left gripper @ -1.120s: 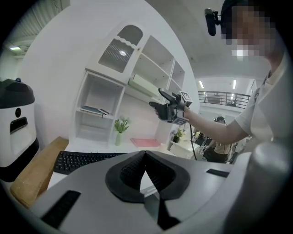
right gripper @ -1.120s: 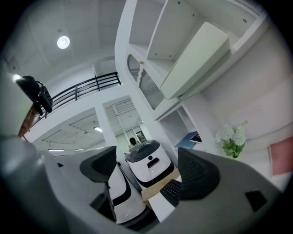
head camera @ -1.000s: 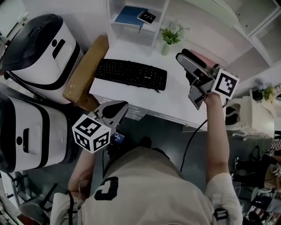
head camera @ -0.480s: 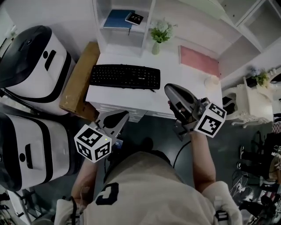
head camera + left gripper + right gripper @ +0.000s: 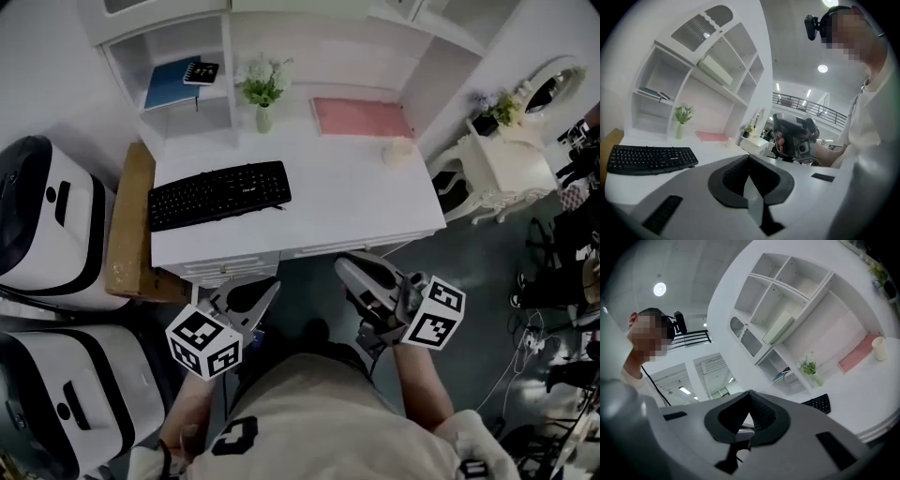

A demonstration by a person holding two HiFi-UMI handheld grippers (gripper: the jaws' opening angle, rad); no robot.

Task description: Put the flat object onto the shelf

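**Both grippers empty, pink sheet lies on the desk**

The pink flat thing (image 5: 361,117) lies at the back of the white desk (image 5: 356,202), well apart from both grippers. The left gripper (image 5: 270,288) and the right gripper (image 5: 343,266) hang low by the person's body. Each has its fingers pressed together with nothing in them.

The sheet looks thin and lies flat on a smooth, hard top, so the fingers may slide over it and miss its edge. It might droop when lifted. A small pale cup (image 5: 398,150) and a slim vase (image 5: 263,117) stand near its corners — a careless reach could tip either. The white shelf (image 5: 228,75) has square boxes.
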